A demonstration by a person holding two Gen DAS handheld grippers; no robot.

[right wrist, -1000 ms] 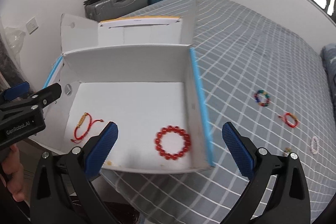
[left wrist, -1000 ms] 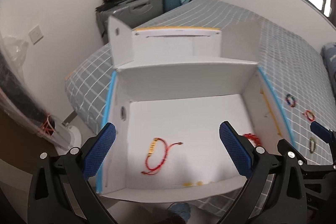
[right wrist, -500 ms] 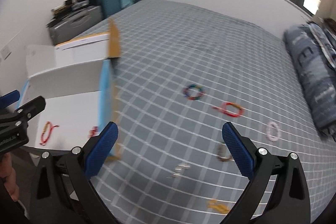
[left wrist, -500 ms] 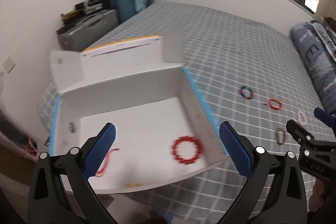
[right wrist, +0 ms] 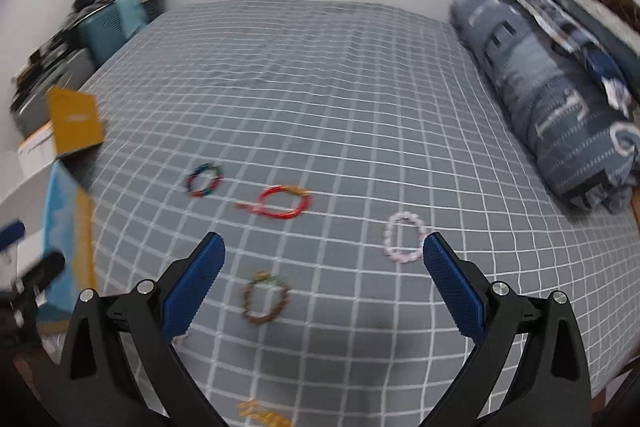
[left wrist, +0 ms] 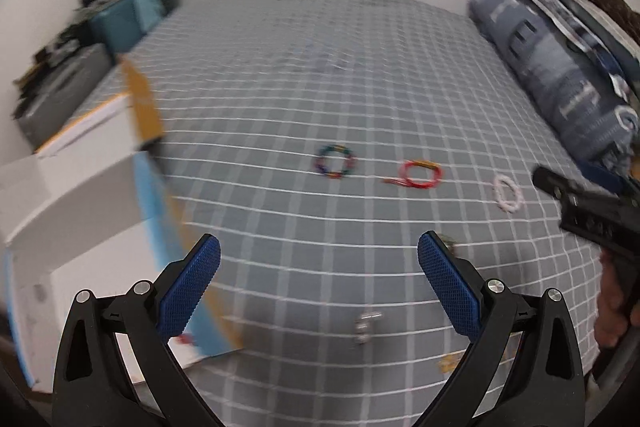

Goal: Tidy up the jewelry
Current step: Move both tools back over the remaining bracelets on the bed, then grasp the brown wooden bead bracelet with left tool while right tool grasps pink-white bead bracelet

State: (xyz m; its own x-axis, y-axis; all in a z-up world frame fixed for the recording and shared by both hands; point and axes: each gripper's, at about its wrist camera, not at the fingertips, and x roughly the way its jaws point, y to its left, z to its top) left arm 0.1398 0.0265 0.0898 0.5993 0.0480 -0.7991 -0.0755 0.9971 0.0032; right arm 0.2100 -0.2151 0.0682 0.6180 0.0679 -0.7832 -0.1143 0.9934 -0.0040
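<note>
Several bracelets lie on the grey checked bed: a multicolour one (left wrist: 335,161) (right wrist: 204,180), a red cord one (left wrist: 419,175) (right wrist: 283,202), a pale pink bead one (left wrist: 507,193) (right wrist: 405,237) and a brown bead one (right wrist: 265,297). A small silver piece (left wrist: 366,323) and a gold piece (right wrist: 262,414) lie near the front. The white box (left wrist: 80,211) stands at the left. My left gripper (left wrist: 318,287) is open and empty above the bed. My right gripper (right wrist: 324,287) is open and empty, with the brown bracelet between its fingers' line.
A rolled blue quilt (right wrist: 560,99) lies along the right side of the bed. Suitcases (right wrist: 100,23) stand at the far left by the wall. The right gripper's body (left wrist: 592,211) shows at the right edge of the left wrist view. The box's orange flap (right wrist: 74,125) sticks up.
Both grippers have swung right, away from the white box and over the loose bracelets on the bed. Both stay open and empty.
</note>
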